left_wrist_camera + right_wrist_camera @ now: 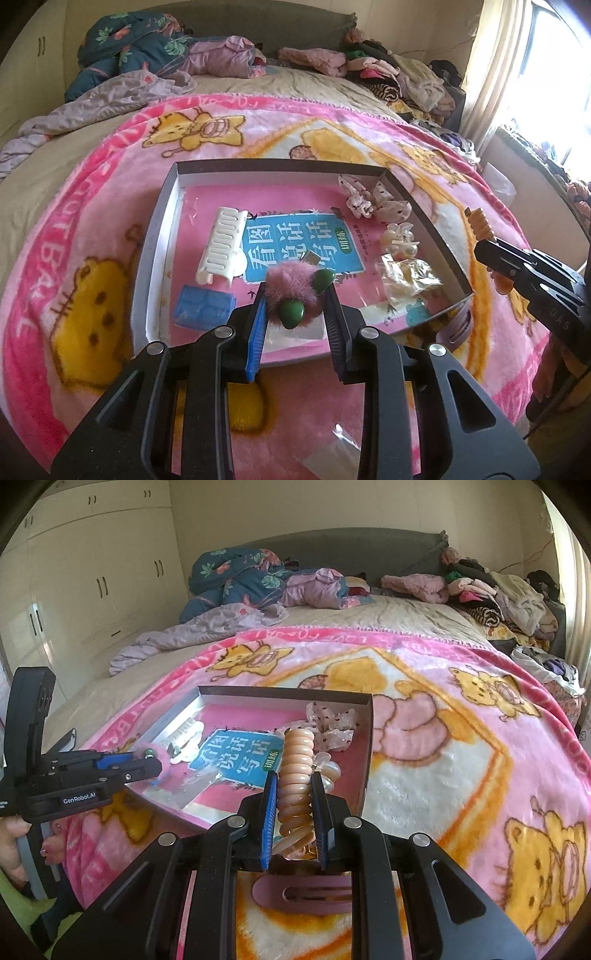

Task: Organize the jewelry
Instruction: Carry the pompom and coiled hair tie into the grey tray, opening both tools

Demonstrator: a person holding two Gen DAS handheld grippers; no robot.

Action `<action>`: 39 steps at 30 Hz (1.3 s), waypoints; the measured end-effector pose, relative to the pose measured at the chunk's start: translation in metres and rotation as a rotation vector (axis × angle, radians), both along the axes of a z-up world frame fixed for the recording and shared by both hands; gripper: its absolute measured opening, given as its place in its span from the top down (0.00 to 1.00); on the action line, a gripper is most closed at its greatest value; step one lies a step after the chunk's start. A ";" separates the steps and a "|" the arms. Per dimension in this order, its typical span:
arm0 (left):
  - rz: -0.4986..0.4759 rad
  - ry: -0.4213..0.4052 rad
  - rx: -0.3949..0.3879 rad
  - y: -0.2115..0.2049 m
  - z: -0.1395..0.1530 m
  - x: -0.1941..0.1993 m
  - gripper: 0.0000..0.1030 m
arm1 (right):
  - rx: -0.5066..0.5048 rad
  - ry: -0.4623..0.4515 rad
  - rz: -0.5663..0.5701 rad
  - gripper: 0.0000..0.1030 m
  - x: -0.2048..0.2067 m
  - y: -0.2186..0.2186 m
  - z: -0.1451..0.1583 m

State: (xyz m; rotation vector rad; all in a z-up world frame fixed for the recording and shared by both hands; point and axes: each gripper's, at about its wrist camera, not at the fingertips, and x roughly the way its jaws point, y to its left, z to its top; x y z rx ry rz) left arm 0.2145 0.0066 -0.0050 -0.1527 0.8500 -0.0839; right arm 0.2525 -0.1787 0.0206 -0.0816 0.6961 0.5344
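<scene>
While over the tray (159,236) | left jaws clamp pink pom-pom tie (291,291) | right jaws clamp spiral tie (295,775)

We see a pink cartoon-bear blanket (443,746) spread over the bed (388,616), w/ a beige sheet showing beyond it. At the head end: a dark floral quilt (236,576) bunched up, lilac bedding (207,627) trailing beside it, & a grey headboard (332,550) behind. A heap of mixed clothes (495,598) sits at the far right corner of the bed. White wardrobe doors (96,583) w/ dark handles fill the left wall. In the left wrist view, a pale curtain (498,66) hangs next to a bright window (557,55).
</scene>
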 end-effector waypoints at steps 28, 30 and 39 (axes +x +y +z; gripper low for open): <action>0.001 0.053 0.017 0.007 -0.029 0.025 0.78 | -0.065 0.114 0.000 0.82 0.050 0.035 -0.049; 0.002 0.053 0.018 0.008 -0.029 0.025 0.78 | -0.068 0.122 0.006 0.81 0.048 0.035 -0.050; 0.000 0.043 0.024 0.007 -0.027 0.021 0.60 | -0.043 0.086 -0.024 0.59 0.029 0.019 -0.036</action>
